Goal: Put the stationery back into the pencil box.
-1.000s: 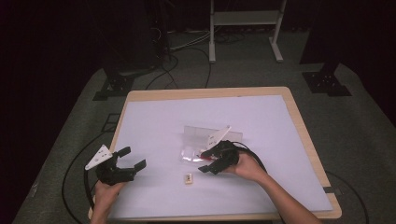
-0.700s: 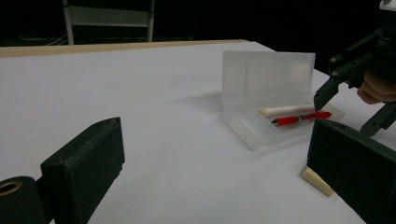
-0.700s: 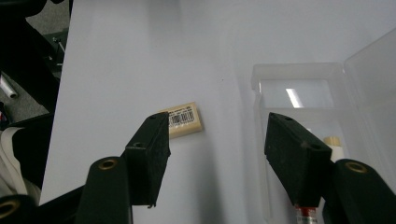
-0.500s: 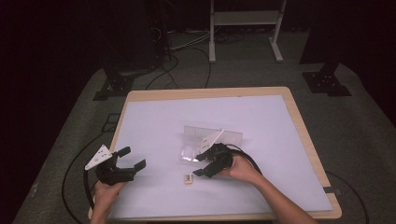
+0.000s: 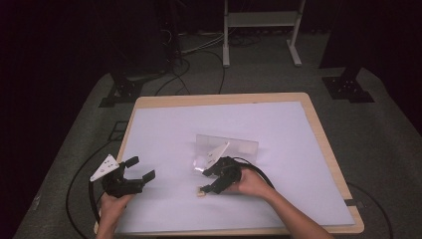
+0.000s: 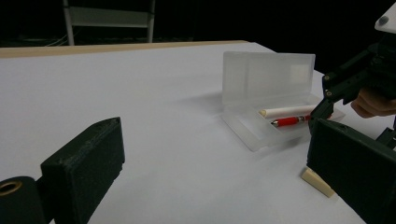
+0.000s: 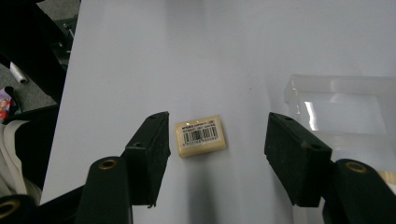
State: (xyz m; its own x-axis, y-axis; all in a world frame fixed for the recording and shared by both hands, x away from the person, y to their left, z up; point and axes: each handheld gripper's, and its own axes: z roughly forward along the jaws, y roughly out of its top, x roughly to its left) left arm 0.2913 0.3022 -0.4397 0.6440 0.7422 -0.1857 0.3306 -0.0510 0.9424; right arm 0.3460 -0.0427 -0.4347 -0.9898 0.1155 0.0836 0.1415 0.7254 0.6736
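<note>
Two jaws of the right gripper point(image 7: 212, 154) stand open over the cream eraser point(image 7: 201, 135) on the table point(image 5: 164, 134), straddling it for a pick, likely bound for the open clear pencil case point(image 6: 268, 93) alongside. Left gripper point(image 5: 130, 175) waits apart, jaws open, empty.
</note>
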